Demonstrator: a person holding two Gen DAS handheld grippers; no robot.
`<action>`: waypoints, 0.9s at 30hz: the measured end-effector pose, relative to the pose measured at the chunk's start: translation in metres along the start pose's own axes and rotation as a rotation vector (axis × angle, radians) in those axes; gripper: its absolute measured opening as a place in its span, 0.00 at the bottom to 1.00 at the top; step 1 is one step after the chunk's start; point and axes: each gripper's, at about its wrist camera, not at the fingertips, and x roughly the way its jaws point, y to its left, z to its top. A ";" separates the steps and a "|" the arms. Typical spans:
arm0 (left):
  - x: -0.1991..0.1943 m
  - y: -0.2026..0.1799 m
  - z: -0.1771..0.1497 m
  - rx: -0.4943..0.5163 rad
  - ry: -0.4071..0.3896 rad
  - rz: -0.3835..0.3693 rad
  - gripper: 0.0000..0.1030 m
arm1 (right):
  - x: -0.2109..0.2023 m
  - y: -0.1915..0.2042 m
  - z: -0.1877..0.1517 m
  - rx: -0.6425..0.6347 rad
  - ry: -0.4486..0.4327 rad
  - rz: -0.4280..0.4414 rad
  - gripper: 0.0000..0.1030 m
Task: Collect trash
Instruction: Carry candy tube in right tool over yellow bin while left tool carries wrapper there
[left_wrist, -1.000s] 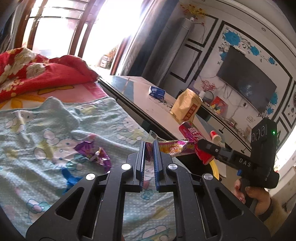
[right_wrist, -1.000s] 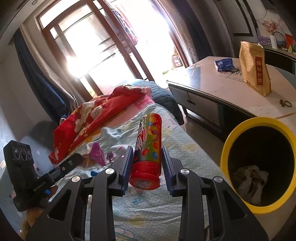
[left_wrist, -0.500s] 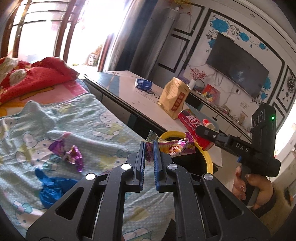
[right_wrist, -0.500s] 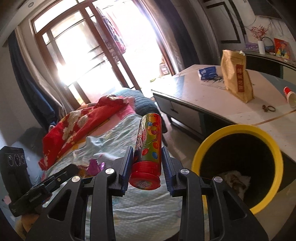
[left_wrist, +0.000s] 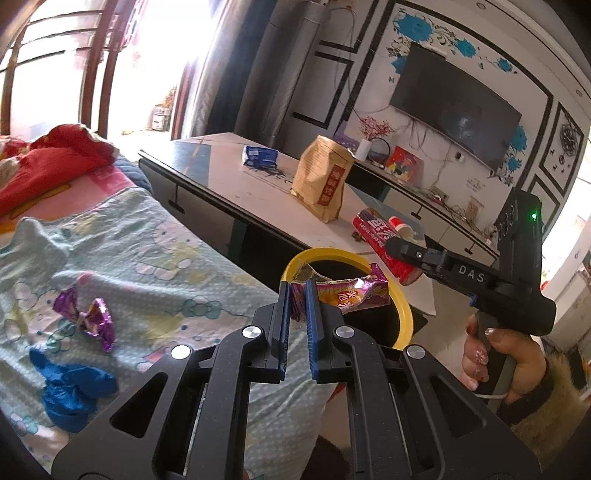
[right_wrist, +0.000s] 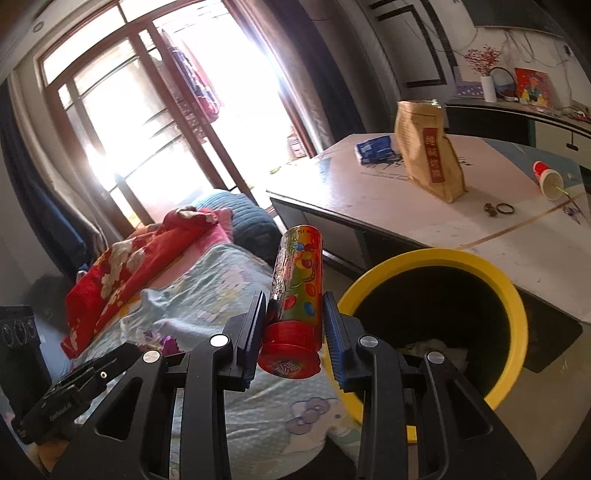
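Left gripper (left_wrist: 296, 295) clamped on a wrapper (left_wrist: 351, 293) over the near rim of the yellow bin (right_wrist: 511, 302). Right gripper (right_wrist: 293, 314) clamped on a candy tube (right_wrist: 295, 295), left of the bin. More wrappers (left_wrist: 86, 314) on the bed (left_wrist: 147, 258); table (right_wrist: 369, 192) beyond, with a paper bag (right_wrist: 428, 147).

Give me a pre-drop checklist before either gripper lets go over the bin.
1. Left gripper shut on the snack wrapper: ok.
2. Wrapper in front of the bin's mouth in the left view; truly above it: cannot tell.
3. Right gripper shut on the candy tube: ok.
4. Tube over the bin: not ok, it sits left of the rim in the right view.
5. Bin has room: ok, only some crumpled paper shows at the bottom.
6. Trash left on the bed: not ok, a purple wrapper and a blue wrapper remain.
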 end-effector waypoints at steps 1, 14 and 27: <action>0.003 -0.003 0.000 0.006 0.003 -0.003 0.04 | 0.000 -0.003 0.001 0.006 -0.002 -0.004 0.29; 0.034 -0.037 -0.005 0.061 0.052 -0.042 0.04 | -0.007 -0.049 0.007 0.072 -0.034 -0.092 0.29; 0.070 -0.057 -0.011 0.117 0.112 -0.044 0.04 | -0.004 -0.089 0.003 0.148 -0.026 -0.139 0.29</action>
